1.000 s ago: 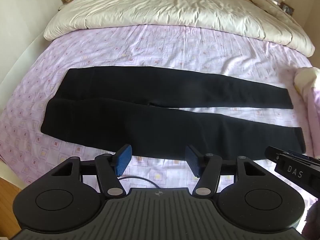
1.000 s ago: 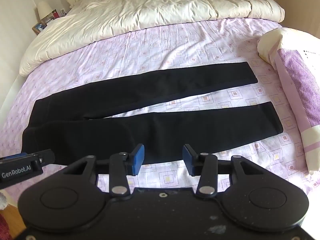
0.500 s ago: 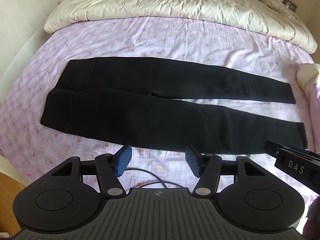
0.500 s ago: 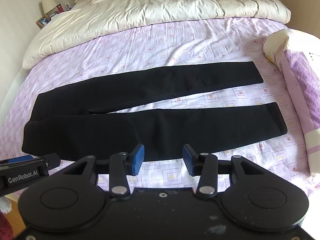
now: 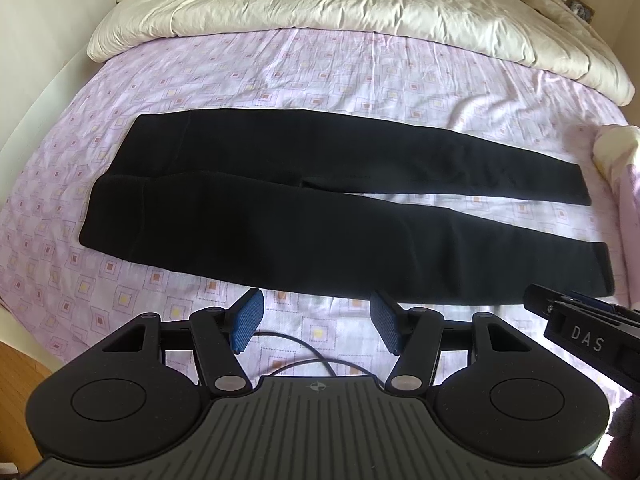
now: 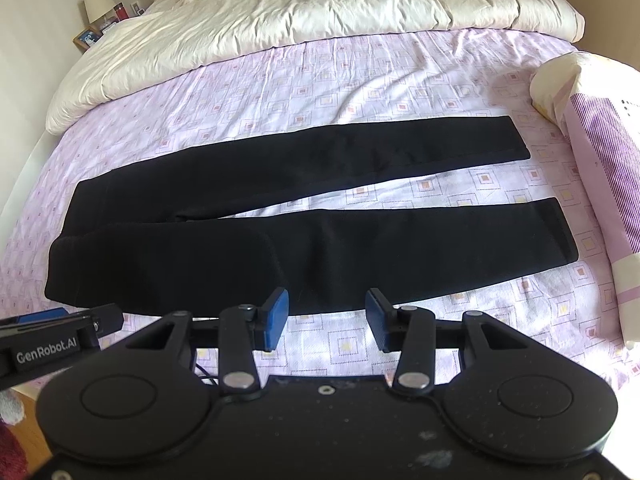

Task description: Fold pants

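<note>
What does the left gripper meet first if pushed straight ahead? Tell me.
Probably the near leg of the black pants. The left gripper is open, over a strip of bed sheet, and points at that leg's near edge; depth is unclear.

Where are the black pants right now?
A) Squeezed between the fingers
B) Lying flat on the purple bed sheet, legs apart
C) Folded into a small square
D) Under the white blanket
B: the black pants lie spread flat on the purple sheet with a strip of sheet showing between the two legs, and both grippers' fingers are open and empty.
</note>
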A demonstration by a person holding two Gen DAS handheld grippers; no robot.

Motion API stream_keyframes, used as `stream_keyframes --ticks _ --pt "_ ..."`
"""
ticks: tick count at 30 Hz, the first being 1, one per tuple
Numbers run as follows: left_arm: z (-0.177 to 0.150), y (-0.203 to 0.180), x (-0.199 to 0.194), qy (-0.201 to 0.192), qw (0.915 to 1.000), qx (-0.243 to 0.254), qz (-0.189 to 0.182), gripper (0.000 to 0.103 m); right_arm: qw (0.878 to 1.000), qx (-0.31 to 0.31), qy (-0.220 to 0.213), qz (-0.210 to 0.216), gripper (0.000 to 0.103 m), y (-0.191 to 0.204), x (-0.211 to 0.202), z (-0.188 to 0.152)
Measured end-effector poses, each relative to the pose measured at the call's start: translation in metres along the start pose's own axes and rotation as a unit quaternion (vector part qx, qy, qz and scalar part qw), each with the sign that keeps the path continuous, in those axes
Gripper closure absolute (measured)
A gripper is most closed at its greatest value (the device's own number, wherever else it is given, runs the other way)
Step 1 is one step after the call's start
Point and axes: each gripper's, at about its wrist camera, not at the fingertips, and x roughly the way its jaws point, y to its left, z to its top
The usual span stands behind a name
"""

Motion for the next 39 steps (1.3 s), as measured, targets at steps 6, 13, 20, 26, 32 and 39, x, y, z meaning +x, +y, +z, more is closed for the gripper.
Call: stream_keyframes --ticks 6,13,20,26,32,39 --pt "-0.0018 0.0015 0.0015 0.004 1.0000 -0.001 0.000 0.045 1.000 -0.003 0.001 0.000 0.057 -0.0008 0.0021 0.0000" --pt "-0.0011 0.0032 0.0028 0.007 1.0000 -0.002 -0.002 0.045 1.000 -0.006 0.002 0.000 0.057 -0.0003 0.0024 -0.0015" --pt "-0.0037 0.0036 0.0043 0.011 0.9999 -0.005 -0.003 0.045 1.000 -0.010 0.003 0.001 0.057 0.0001 0.0033 -0.0013" --pt "-0.0031 0.0045 0.0048 0.015 0.9999 -0.004 -0.004 0.045 1.000 -0.009 0.003 0.002 0.057 0.0004 0.0038 -0.0011" --pt "-0.0033 0.0044 0.0057 0.018 0.9998 -0.004 -0.002 0.045 1.000 -0.009 0.003 0.005 0.057 -0.0004 0.0043 -0.0013" --pt "-0.0026 0.0059 0.0072 0.022 0.9997 -0.006 -0.002 0.045 1.000 -0.008 0.003 0.008 0.057 -0.0013 0.0037 -0.0013"
